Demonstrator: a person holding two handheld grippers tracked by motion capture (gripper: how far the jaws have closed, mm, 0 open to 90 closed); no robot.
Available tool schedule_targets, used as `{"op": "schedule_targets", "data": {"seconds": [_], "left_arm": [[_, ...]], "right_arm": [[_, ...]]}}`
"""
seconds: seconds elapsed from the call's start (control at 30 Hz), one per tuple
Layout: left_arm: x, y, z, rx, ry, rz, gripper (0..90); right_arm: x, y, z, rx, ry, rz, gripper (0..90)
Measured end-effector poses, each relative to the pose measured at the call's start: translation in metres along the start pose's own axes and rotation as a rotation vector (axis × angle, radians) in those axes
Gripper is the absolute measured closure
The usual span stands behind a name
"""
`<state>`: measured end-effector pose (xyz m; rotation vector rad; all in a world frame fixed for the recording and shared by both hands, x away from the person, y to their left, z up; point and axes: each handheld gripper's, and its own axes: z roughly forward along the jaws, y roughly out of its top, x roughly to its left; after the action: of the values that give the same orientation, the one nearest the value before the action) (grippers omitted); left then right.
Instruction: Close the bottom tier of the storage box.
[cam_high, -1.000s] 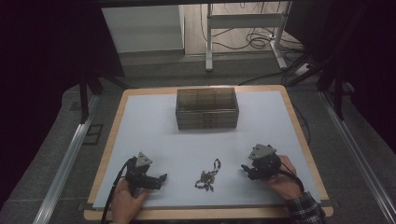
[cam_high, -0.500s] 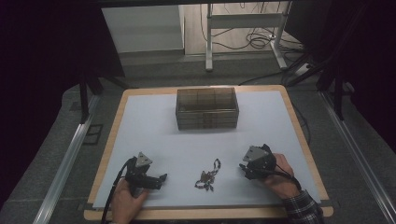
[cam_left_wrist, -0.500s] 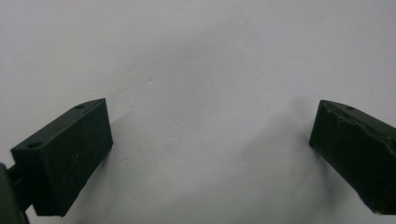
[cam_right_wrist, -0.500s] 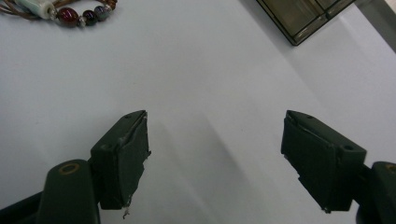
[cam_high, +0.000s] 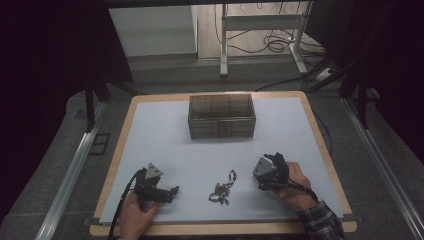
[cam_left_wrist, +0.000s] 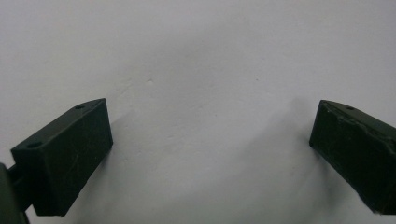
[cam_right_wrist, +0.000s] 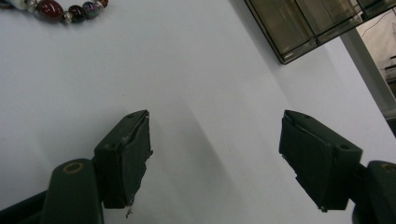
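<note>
While the high view shows the bracelet (cam_high: 223, 187) between both open, empty tongs, right tongs (cam_right_wrist: 215, 154) view resolves its red beads; right tongs (cam_high: 261, 181) sit nearer the bracelet than earlier; left tongs (cam_high: 172, 192) unmoved.

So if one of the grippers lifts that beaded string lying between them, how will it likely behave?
The beaded string lies in a loose, kinked heap on the white table, so it will probably hang limp and swing rather than hold its shape. Its round, glossy beads may slip between flat pads. A push would likely drag and bunch it rather than slide it whole.
</note>
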<state>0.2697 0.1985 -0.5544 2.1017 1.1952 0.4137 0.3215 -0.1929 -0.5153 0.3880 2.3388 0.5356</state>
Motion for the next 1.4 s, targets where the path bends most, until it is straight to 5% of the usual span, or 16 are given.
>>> {"op": "schedule_targets", "data": {"seconds": [0.9,1.4], "left_arm": [[0.0,0.0,0.0,0.001,0.0,0.0,0.0],[0.0,0.0,0.0,0.0,-0.001,0.0,0.0]], "right_arm": [[0.014,0.029,0.016,0.05,-0.093,-0.152,26.9],[0.023,0.045,0.027,0.068,-0.159,-0.277,28.8]]}}
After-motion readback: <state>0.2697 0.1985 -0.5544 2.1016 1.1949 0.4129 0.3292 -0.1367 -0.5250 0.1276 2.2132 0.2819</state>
